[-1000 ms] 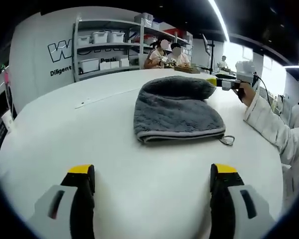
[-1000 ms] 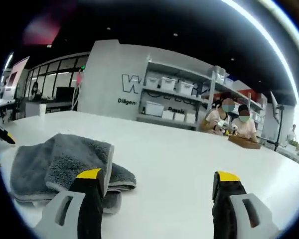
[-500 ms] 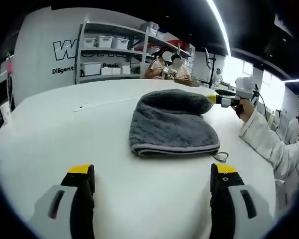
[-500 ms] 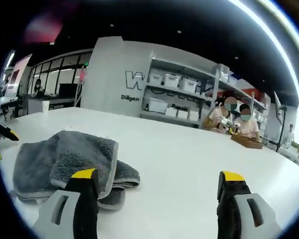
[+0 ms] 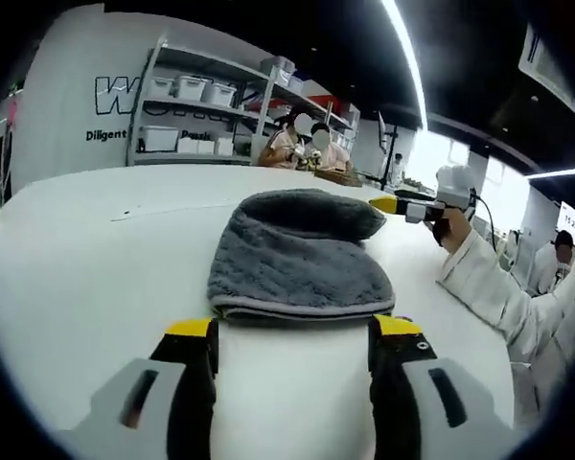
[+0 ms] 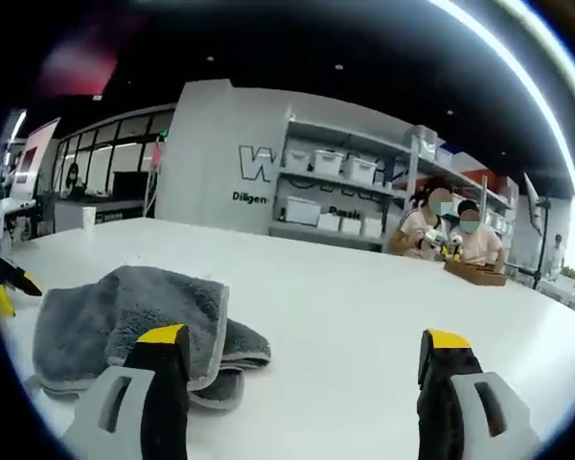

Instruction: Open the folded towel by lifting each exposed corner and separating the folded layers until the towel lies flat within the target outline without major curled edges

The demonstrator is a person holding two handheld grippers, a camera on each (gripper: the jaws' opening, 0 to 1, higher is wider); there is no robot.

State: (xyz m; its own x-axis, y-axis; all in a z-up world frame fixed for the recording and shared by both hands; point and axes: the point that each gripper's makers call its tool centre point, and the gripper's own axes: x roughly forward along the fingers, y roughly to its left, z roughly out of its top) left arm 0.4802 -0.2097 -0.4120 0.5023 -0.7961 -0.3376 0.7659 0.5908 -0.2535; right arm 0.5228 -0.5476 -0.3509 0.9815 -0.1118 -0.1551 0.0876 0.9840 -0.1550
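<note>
Left gripper view: a folded grey plush microfibre towel (image 5: 297,254) lies on the white round counter (image 5: 77,249), its bound edge just beyond the parted jaws of the left gripper (image 5: 292,331).

Soft, light and limp, the towel would likely drape and slide when lifted; a pinch at an exposed corner of the top layer looks the surest hold. In the right gripper view it sits low and left, near the left jaw of the wide-open right gripper (image 6: 307,340).
</note>
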